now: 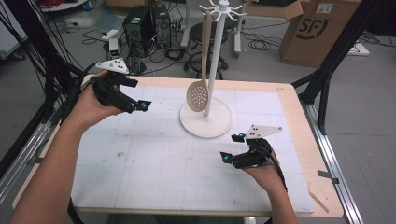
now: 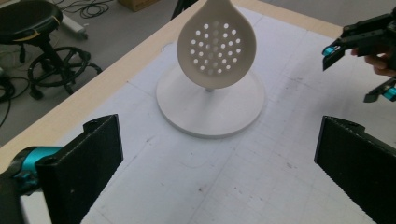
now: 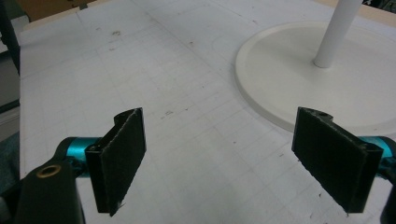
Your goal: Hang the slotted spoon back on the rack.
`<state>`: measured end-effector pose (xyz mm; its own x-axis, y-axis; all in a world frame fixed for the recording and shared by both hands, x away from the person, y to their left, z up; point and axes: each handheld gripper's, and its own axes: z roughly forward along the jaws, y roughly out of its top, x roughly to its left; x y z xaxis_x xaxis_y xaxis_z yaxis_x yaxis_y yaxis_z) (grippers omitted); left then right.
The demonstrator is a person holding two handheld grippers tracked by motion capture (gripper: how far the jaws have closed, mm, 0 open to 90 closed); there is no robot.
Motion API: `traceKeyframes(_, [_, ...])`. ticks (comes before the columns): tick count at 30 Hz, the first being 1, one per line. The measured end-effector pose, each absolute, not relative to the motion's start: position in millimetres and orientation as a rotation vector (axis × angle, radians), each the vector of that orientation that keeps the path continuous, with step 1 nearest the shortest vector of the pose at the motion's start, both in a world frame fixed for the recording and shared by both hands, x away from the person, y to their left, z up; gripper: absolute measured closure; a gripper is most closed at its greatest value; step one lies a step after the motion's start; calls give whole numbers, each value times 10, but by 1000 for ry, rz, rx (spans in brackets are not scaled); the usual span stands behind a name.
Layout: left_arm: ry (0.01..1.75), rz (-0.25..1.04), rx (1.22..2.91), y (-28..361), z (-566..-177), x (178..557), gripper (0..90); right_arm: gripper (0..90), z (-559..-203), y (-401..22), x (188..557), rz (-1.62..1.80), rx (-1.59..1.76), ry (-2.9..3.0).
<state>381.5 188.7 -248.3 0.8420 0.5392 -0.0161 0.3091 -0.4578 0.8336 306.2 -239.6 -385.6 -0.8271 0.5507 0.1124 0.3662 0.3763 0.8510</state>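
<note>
A white slotted spoon [image 1: 198,94] hangs by its beige handle from a hook on a white stand [image 1: 215,60], its bowl just above the round base [image 1: 206,119]. My left gripper [image 1: 140,106] hovers left of the stand, open and holding nothing. In the left gripper view its jaws [image 2: 219,163] stand wide apart, facing the spoon bowl [image 2: 216,44] and the base [image 2: 210,109]. My right gripper [image 1: 232,148] sits low, in front of the base and to its right, open and holding nothing. Its jaws [image 3: 224,158] frame bare mat beside the base [image 3: 299,70].
A white gridded mat [image 1: 154,158] covers the wooden table. Beyond the far edge stand a stool [image 1: 205,37], computer towers [image 1: 140,28] with floor cables, and a cardboard box [image 1: 317,28]. Black frame struts [image 1: 327,70] rise at the right.
</note>
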Motion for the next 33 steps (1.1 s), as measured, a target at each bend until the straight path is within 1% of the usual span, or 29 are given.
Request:
traceKeyframes(7, [577, 301, 2066, 1983, -2719, 3629, 17, 166, -3864, -2390, 3074, 1427, 821, 2444])
traceKeyframes(14, [580, 299, 2089, 2035, -2946, 3539, 17, 166, -3873, -2383, 3081, 1422, 830, 2449])
traceKeyframes(24, [590, 260, 2046, 2155, -3223, 3410, 17, 166, -3881, -2391, 3091, 1418, 845, 2451])
traceKeyframes(33, [565, 288, 2031, 2189, -3460, 3196, 17, 166, -3912, -2398, 3108, 1408, 848, 2458])
